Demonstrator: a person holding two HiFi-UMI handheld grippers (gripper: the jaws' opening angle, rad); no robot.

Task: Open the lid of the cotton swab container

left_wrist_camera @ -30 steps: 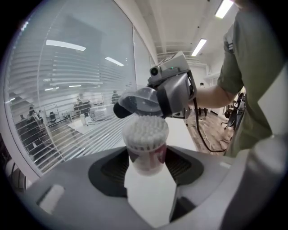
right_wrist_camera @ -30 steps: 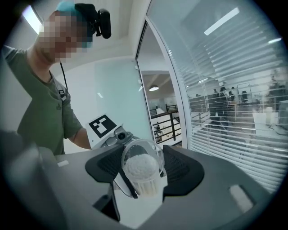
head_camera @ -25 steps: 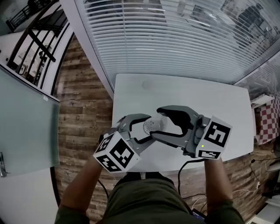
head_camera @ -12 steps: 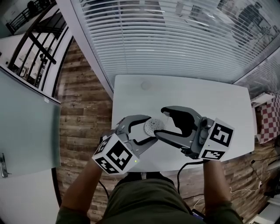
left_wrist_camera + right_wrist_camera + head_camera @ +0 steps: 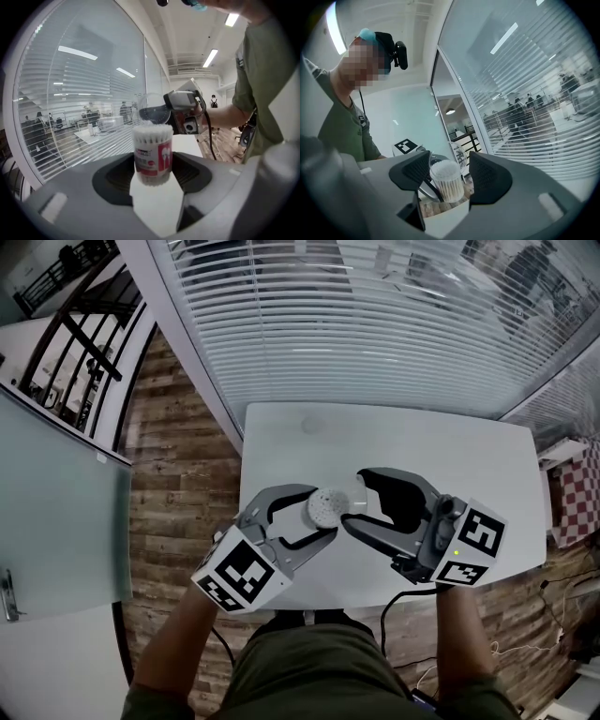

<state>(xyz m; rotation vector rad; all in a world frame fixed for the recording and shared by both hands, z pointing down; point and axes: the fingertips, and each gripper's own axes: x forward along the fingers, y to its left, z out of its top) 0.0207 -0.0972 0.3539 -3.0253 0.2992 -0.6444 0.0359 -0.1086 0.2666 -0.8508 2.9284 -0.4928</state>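
Cotton swab container (image 5: 326, 508) sits just left of the head view's centre, clamped between the two jaws of the left gripper (image 5: 322, 512). Its uncovered mouth is turned up toward the camera, so the white swab tips show as a round speckled disc. In the left gripper view the same container stands upright in the middle of the frame. Its red-and-white label faces the lens, and a dark pad presses on each side. A clear lid (image 5: 360, 490) lies just right of the container, apart from its rim, within the jaws of the right gripper (image 5: 354, 499), which look closed on it. In the right gripper view the lid's transparent edge arcs between the two dark pads, with the swab-filled container beyond it. Both tools hang over the near part of the white table (image 5: 422, 442). Wooden floor (image 5: 178, 474) fills the left of the head view, and white window blinds (image 5: 375, 324) run across the top.
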